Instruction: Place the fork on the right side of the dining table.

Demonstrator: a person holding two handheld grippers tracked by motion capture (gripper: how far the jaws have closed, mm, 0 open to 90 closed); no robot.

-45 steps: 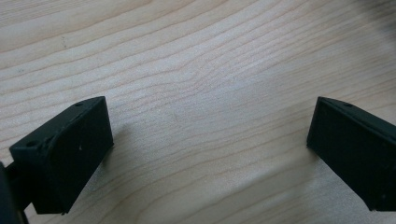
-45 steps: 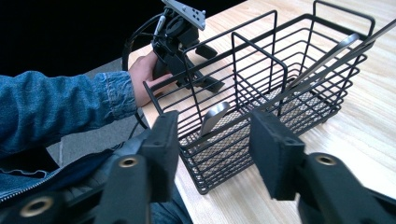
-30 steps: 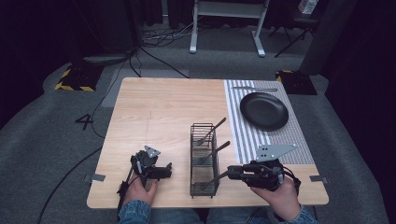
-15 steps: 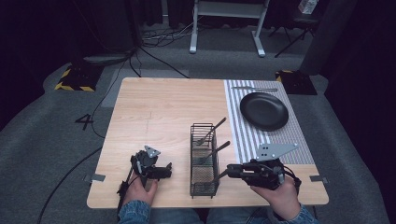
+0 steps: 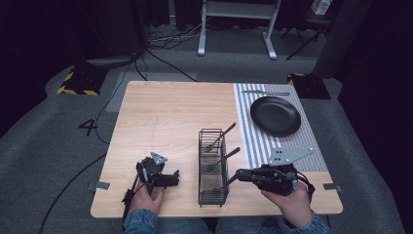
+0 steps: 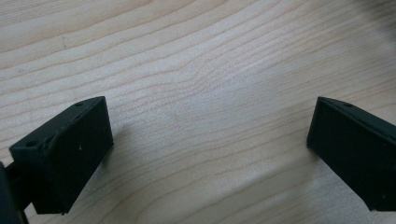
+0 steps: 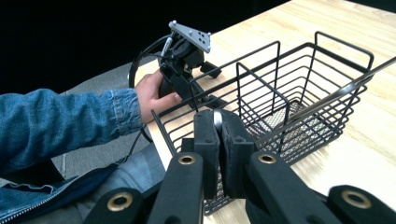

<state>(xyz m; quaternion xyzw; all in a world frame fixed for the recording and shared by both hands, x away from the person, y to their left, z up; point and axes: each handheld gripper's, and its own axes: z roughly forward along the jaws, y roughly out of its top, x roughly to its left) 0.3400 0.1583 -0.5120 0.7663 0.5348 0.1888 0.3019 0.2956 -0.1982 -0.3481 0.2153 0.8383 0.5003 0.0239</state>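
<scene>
Metal, thin and silver, the utensil handle [image 7: 217,119] sits pinched between the pads of the right hand-held gripper [image 7: 218,140], whose jaws have just been closing and now press flat on it with no gap left. In the high view that right hand-held gripper [image 5: 242,174] lies level just beside the nearest compartment of the black wire basket [image 5: 213,168], on its right side, and the piece it holds leans out over the basket's rim there; what sort of utensil it is I cannot tell, since its working end is hidden in the mesh.

Two more utensils stand in the basket: a fork [image 5: 220,137] leaning out of the far compartment and another long piece [image 5: 226,157] slanting from the middle one. Both look untouched, so I judge the work to be at its start: one piece gripped but not yet lifted clear, two left.

Beyond the basket and to its right, a black plate [image 5: 275,115] rests on a striped mat [image 5: 253,141], with a knife [image 5: 265,92] lying on the mat just past the plate. The plate is bare, and the likely job of carrying utensils over to that setting is mostly ahead.

Left of the basket, near the front edge of the desk [image 5: 165,122], the left hand-held gripper [image 5: 168,180] rests low in the person's hand. Its own view shows both jaws spread wide over bare wood, with nothing between them.
</scene>
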